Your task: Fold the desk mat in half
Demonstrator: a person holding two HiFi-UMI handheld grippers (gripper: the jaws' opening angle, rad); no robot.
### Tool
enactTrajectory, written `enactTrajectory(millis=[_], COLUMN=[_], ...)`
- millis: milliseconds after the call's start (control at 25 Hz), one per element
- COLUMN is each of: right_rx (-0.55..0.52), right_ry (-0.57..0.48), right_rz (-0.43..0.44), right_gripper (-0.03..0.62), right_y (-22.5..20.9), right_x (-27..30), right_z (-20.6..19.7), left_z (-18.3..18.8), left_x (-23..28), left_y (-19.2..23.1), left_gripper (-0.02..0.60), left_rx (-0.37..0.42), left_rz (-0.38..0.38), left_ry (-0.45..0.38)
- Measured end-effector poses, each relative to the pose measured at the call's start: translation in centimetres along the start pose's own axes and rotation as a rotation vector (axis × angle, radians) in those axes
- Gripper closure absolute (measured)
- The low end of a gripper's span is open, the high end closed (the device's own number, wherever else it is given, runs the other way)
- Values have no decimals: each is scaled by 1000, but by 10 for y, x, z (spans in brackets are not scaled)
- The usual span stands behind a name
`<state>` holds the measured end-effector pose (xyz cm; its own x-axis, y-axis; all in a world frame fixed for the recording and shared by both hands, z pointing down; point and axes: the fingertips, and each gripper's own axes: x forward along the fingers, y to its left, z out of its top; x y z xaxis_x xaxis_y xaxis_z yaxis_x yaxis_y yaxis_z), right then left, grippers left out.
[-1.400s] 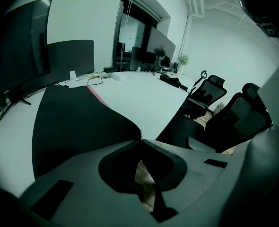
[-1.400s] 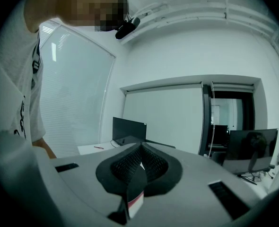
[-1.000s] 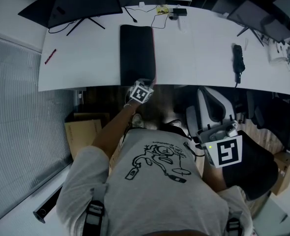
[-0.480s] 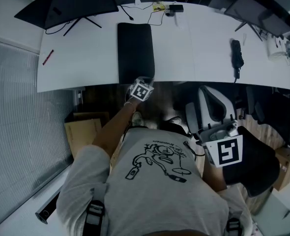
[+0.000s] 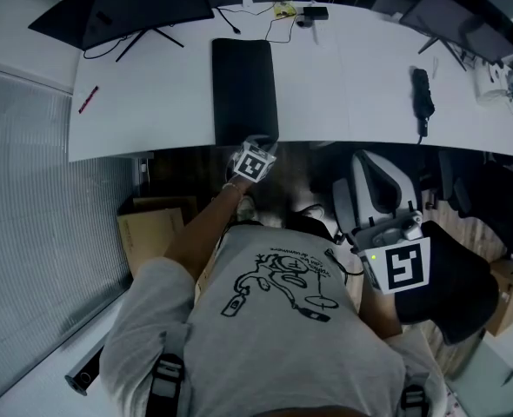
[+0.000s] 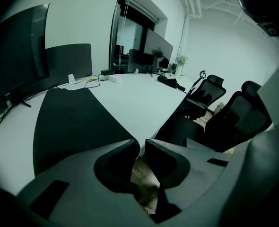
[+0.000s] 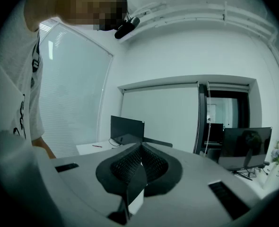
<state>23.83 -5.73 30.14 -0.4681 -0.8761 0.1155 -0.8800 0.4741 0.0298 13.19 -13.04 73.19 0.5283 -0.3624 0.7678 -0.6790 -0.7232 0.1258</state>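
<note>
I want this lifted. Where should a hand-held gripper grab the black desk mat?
Probably the desk mat by its near short edge, from the desk front: it lies flat, and only that edge reaches the rim, letting a jaw slip under.

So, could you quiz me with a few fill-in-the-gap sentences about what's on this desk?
The ____ desk mat lies on the white desk.
In the head view, the thin red item lies to the mat's ____.
The right gripper has its jaws shut, holding ____.
Missing words: black; left; nothing.
</note>
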Motion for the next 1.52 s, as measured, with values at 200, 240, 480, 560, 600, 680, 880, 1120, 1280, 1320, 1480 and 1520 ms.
enactTrajectory(millis=[200, 240, 480, 560, 600, 680, 880, 1120, 1280, 1320, 1480, 1520], right_rx=[-1, -1, -20, -49, -54, -46, -62, -58, -63, -62, -61, -69], right_ry=[5, 5, 12, 17, 16, 12, 16, 20, 16, 14, 14, 19], right_rz=[4, 5, 31, 66, 75, 74, 92, 79, 98, 99, 95, 103], right_gripper=[588, 588, 588, 588, 588, 588, 588, 588, 588, 588, 588, 588], right_y=[11, 14, 29, 37, 41, 46, 59, 70, 81, 83, 95, 98], right_x=[7, 8, 17, 20, 21, 26, 38, 50, 58, 61, 72, 74], right_z=[-1, -1, -1, -4, -4, -3, 1, 2, 5, 6, 8, 7], left_z=[10, 11, 30, 38, 42, 50, 71, 88, 100, 103, 110, 112], left_x=[-21, -27, -63, -77, -85, -100, -143, -196, -235, -245, -283, -293], left_y=[9, 12, 20, 20, 20, 22, 33, 45, 51, 52, 60, 61], left_gripper=[525, 527, 538, 538, 540, 540, 549, 551, 554, 554, 555, 557], left_rx=[-5, -10, -47, -62, -68, -76, -74, -84, -107, -108, -117, -118], left_rz=[24, 29, 45, 43, 44, 51, 87, 116, 131, 134, 149, 154], left_ry=[-65, -80, -175, -211, -229, -264, -364, -467, -543, -559, -619, -634])
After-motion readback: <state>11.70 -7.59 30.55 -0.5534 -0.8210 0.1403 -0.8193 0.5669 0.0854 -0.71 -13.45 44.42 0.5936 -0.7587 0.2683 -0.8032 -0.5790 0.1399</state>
